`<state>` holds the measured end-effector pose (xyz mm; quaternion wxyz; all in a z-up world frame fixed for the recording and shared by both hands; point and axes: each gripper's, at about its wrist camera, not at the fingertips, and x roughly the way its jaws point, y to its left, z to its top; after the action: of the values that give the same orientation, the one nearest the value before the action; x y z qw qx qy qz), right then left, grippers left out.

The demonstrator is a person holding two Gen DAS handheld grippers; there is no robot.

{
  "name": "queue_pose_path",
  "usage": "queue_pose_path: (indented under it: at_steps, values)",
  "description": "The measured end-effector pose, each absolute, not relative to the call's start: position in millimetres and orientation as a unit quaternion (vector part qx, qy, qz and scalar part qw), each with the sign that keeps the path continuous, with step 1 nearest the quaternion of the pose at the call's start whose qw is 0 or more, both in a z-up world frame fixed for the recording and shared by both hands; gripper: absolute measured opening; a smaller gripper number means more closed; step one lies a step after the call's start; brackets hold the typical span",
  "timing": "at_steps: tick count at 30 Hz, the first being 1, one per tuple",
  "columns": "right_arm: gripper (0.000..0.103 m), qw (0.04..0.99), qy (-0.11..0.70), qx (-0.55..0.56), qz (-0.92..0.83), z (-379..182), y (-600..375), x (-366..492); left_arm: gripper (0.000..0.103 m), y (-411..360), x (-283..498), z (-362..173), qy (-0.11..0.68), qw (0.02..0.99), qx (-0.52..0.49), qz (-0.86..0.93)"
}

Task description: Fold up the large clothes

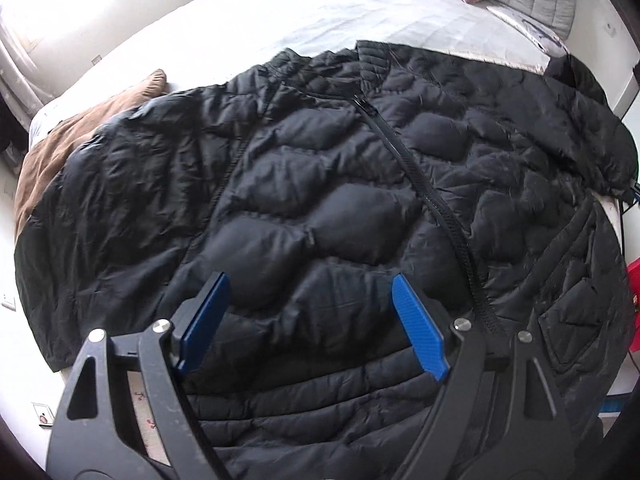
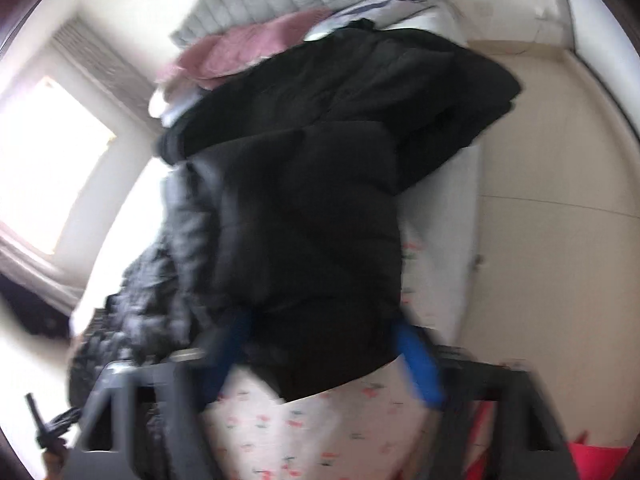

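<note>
Two claws over the black jacket [image 1: 320, 200]: left claw [image 1: 310, 320] gapes wide, right claw [image 2: 324, 344] straddles its sleeve.

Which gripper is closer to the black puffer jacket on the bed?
Right. The right gripper has part of the jacket between its fingers, though blur hides any contact. The left gripper hovers open above the jacket's front, left of the zipper.

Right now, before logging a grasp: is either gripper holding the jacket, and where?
The left gripper holds nothing; the jacket edge sits in the right gripper, grip unclear.
</note>
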<state>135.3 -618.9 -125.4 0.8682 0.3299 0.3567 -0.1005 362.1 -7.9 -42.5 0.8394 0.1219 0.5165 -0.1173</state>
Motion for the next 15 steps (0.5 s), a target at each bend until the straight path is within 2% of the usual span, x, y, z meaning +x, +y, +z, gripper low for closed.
queue_pose_path:
  at_steps: [1, 4, 10, 15]
  values:
    - [0.013, 0.877, 0.346, 0.316, -0.111, -116.9, -613.2, 132.5, 0.083, -9.1, 362.8, -43.8, 0.517, 0.839, 0.123, -0.117]
    - [0.007, 0.910, 0.300, 0.257, -0.123, -74.6, -593.6, 121.8, 0.083, -8.3, 363.7, -47.2, 0.512, 0.842, 0.123, -0.120]
    - [0.005, 0.943, 0.245, 0.077, -0.212, 23.2, -567.2, 133.0, 0.083, -0.8, 362.2, -65.4, 0.508, 0.848, 0.081, -0.130]
    - [0.006, 0.896, 0.289, -0.009, -0.336, 21.8, -585.4, 183.8, 0.083, -1.7, 353.6, -94.7, 0.509, 0.845, 0.039, -0.157]
